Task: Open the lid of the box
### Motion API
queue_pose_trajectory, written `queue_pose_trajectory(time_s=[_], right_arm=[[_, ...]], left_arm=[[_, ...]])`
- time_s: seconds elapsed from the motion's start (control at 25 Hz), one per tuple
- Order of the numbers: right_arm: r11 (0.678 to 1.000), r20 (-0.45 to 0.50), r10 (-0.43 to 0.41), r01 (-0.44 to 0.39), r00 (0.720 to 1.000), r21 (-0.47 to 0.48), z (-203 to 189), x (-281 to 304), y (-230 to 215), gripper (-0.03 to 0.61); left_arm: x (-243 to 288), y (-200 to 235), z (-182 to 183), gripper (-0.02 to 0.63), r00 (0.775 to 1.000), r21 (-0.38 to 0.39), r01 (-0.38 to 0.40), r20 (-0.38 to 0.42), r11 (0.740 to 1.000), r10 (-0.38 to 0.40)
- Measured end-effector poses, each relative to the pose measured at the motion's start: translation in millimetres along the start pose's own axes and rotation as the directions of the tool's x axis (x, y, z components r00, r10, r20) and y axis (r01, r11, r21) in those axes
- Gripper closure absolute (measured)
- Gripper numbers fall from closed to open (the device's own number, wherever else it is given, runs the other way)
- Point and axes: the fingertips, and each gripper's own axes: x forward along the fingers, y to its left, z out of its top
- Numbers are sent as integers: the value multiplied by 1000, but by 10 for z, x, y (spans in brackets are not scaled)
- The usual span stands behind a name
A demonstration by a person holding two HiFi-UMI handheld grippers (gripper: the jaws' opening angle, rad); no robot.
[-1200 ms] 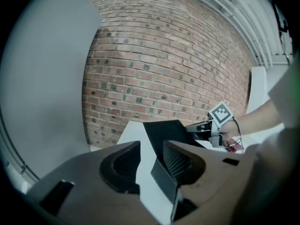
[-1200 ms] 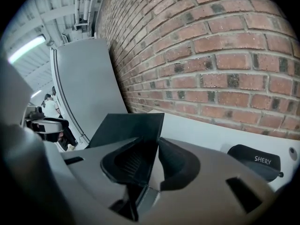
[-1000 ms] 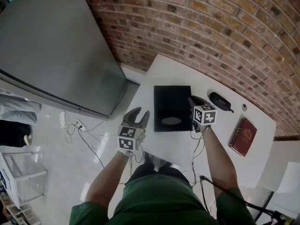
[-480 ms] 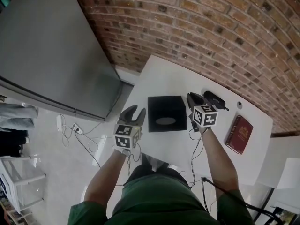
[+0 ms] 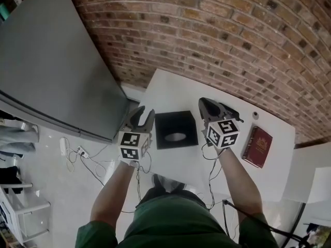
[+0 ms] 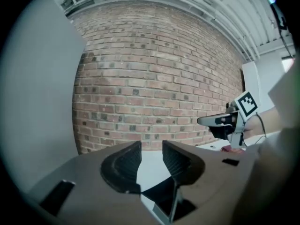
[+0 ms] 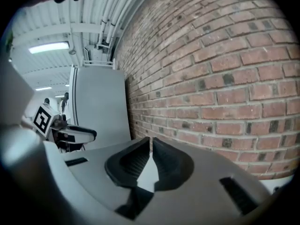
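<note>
A black box (image 5: 176, 125) with a flat lid and a grey oval on it lies on the white table (image 5: 170, 87). My left gripper (image 5: 145, 111) is just left of the box, open, with nothing between its jaws (image 6: 151, 146). My right gripper (image 5: 204, 103) is by the box's far right corner; its jaws are closing and stand almost together on nothing (image 7: 151, 140). Both grippers are lifted and point at the brick wall. The box does not show clearly in either gripper view. Each gripper view catches the other gripper: the right gripper (image 6: 220, 121) and the left gripper (image 7: 75, 134).
A dark red book (image 5: 257, 146) lies on the table to the right. A black case (image 5: 234, 113) sits behind the right gripper, with a small round thing (image 5: 255, 115) near it. A tall grey cabinet (image 5: 51, 61) stands left of the table. Cables (image 5: 85, 151) trail on the floor.
Both grippers have risen and moved forward alongside the box. The left one has come close to its left edge. The right jaws have narrowed to almost touching.
</note>
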Motion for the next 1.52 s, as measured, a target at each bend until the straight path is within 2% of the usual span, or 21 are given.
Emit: queue_pose_trajectory(time_s=[0.28, 0.48, 0.6, 0.8, 1.04, 1.16, 1.28, 1.52], right_arm=[[992, 149, -28, 46, 988, -121, 602, -348, 186, 565], [990, 247, -19, 52, 969, -128, 966, -576, 325, 571], [988, 292, -12, 55, 956, -142, 1136, -705, 427, 572], [974, 343, 15, 64, 939, -218, 1360, -916, 628, 574], [964, 377, 32, 71, 926, -257, 1477, -1086, 781, 574], [958, 387, 48, 67, 921, -278, 1486, -1148, 847, 574], [956, 401, 53, 69, 914, -284, 1505, -1217, 901, 574], [948, 427, 64, 79, 902, -309, 1553, -1344, 980, 575]], left_arm=[[-192, -163, 618, 482, 990, 61, -15, 140, 998, 6], [-385, -320, 1019, 488, 971, 111, -20, 237, 994, -7], [-490, -394, 1202, 492, 960, 113, -17, 278, 993, -15], [-692, -542, 1445, 509, 940, 136, -25, 339, 990, -23], [-878, -709, 1592, 549, 923, 200, -56, 383, 978, -25], [-978, -840, 1652, 566, 928, 224, -56, 371, 973, -31], [-1061, -934, 1677, 580, 918, 249, -76, 395, 966, -30], [-1155, -1110, 1638, 592, 911, 257, -72, 411, 964, -42]])
